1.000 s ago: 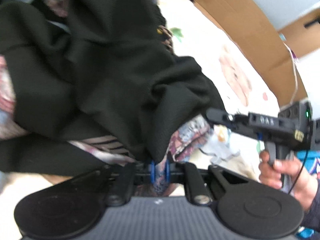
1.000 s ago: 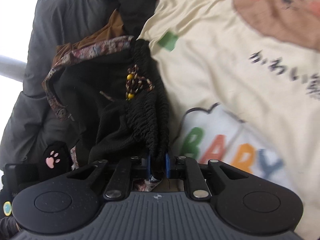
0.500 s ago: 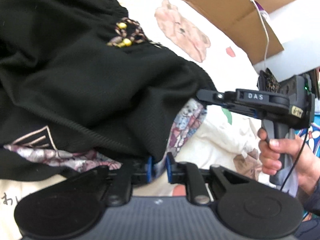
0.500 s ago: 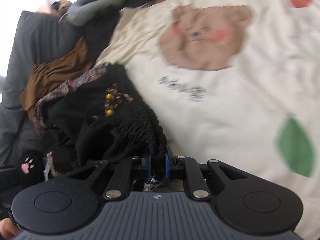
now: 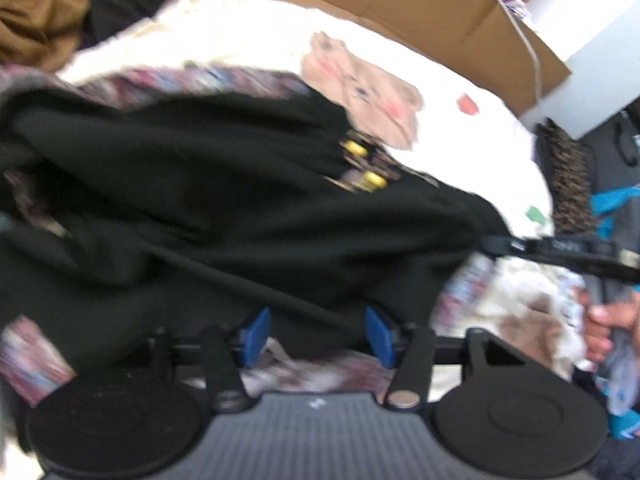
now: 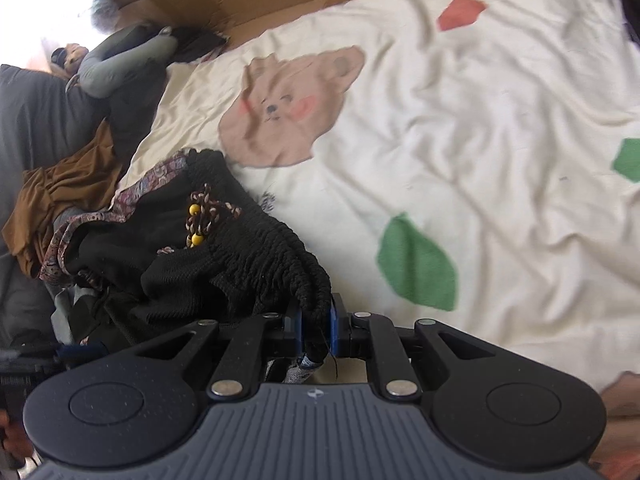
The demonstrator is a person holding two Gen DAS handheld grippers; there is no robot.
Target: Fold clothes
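Observation:
A black garment (image 5: 224,208) with a patterned hem, a smocked waist and a beaded tie (image 5: 362,166) stretches across a cream bedsheet (image 5: 472,148). My left gripper (image 5: 316,334) has its jaws opening; the blue pads stand apart and the black cloth hangs loose between them. My right gripper (image 6: 315,326) is shut on the smocked edge of the same garment (image 6: 256,256), with the beaded tie (image 6: 200,220) just beyond. The right gripper (image 5: 492,243) also shows at the right of the left wrist view, held by a hand (image 5: 608,322).
The sheet (image 6: 460,152) bears a bear print, green and red patches. A brown garment (image 6: 60,184) and dark clothes (image 6: 36,116) pile at the left. Cardboard (image 5: 400,4) lines the bed's far side. A dark brush-like thing (image 5: 568,184) lies at the sheet's right edge.
The left gripper's pads have spread apart and let go of the cloth. Both grippers moved with the garment across the sheet, and the right one stayed clamped on the smocked edge.

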